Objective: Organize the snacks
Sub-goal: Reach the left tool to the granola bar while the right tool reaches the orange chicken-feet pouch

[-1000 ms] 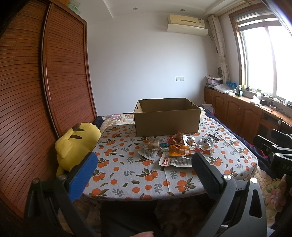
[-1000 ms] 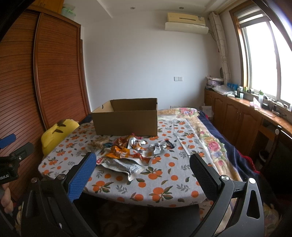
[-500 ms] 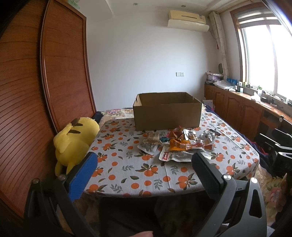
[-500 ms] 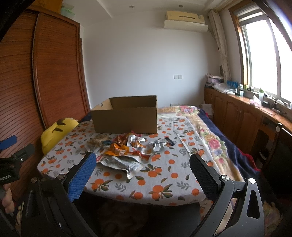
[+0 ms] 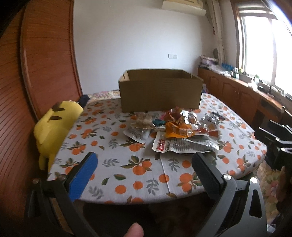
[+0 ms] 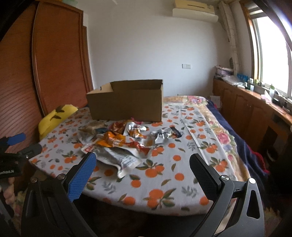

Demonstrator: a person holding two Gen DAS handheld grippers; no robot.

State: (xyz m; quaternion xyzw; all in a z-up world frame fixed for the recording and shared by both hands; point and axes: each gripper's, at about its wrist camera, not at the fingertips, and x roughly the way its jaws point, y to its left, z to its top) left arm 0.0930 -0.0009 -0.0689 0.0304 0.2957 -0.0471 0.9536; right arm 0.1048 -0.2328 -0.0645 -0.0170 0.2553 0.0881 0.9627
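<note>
Round-edged table (image 5: 116, 164) under a white cloth printed with oranges and green leaves; the cloth hangs over the near rim. A second, flowered cover (image 6: 224, 136) lies on the surface beyond, on the window side, with a dark blue blanket (image 6: 244, 145) at its edge.

Cardboard box (image 5: 160, 93), open-topped, stands toward the far side of the table. Inside not visible from either camera.

Snack packets (image 5: 175, 133) — a loose pile just in front of the box, none in the box that I can see. Large silver pouch with a red label (image 5: 182, 145) lies nearest the front edge; an orange wrapper (image 5: 178, 130) rests on top of it; crumpled silver foil packs (image 6: 160, 135) sit on the window side of the heap; a brownish packet (image 6: 91, 127) on the wardrobe side.

Yellow plush toy (image 5: 54, 125) slumps at the table edge, against the slatted reddish-brown wardrobe doors (image 5: 36, 63).

Room: white wall, air conditioner (image 6: 195, 11) high up, bright window (image 6: 272, 54), low wooden cabinets (image 6: 242, 104) under a cluttered sill.

Left gripper (image 5: 144, 164) — fingers spread wide, nothing between them, held short of the table's near edge. Blue pad on one finger, black on the other. A fingertip (image 5: 134, 230) shows at the bottom of its view.

Right gripper (image 6: 142, 164) — likewise wide apart and empty, hanging before the front edge, pile beyond it.
</note>
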